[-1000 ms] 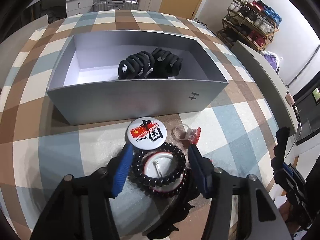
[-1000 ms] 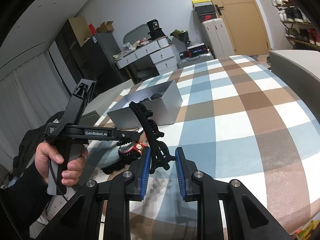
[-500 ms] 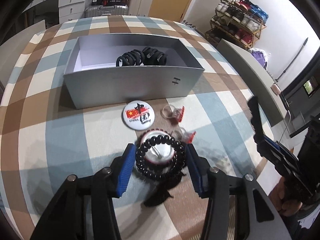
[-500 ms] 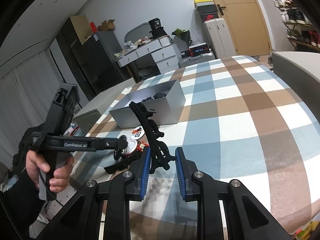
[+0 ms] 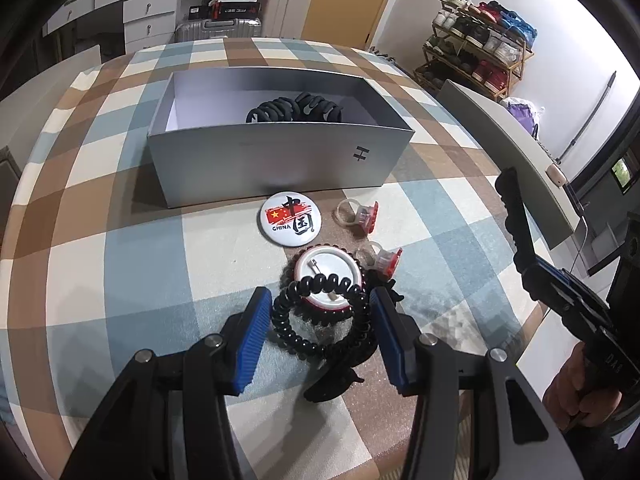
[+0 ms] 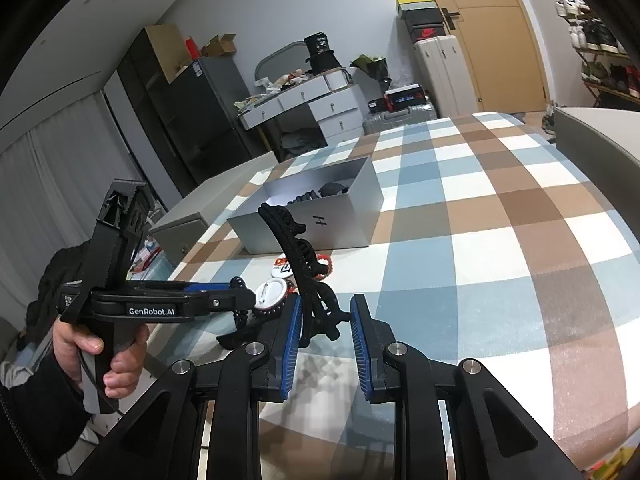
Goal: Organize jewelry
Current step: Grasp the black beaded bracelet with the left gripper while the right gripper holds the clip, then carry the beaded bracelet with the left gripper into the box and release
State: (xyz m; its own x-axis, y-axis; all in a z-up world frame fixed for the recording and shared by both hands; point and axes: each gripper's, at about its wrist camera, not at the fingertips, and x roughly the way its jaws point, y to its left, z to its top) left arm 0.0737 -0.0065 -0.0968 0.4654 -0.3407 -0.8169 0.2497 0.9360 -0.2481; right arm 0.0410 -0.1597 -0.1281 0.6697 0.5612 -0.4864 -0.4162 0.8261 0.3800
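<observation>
Left gripper [image 5: 316, 330] holds the black bead bracelet [image 5: 320, 316] pinched between its blue pads, lifted above the table; the grip is light, so the loop could squirt out sideways. Right gripper [image 6: 324, 338] is clamped on a black hair claw [image 6: 300, 264], held steady. Just beyond the bracelet lies an upturned pin badge [image 5: 328, 276] and two red-topped rings [image 5: 358, 216]; a drop could scatter them. Farther off, the grey box [image 5: 280, 160], already holding dark hair ties, is the likely destination; its near wall could snag the dangling loop.
</observation>
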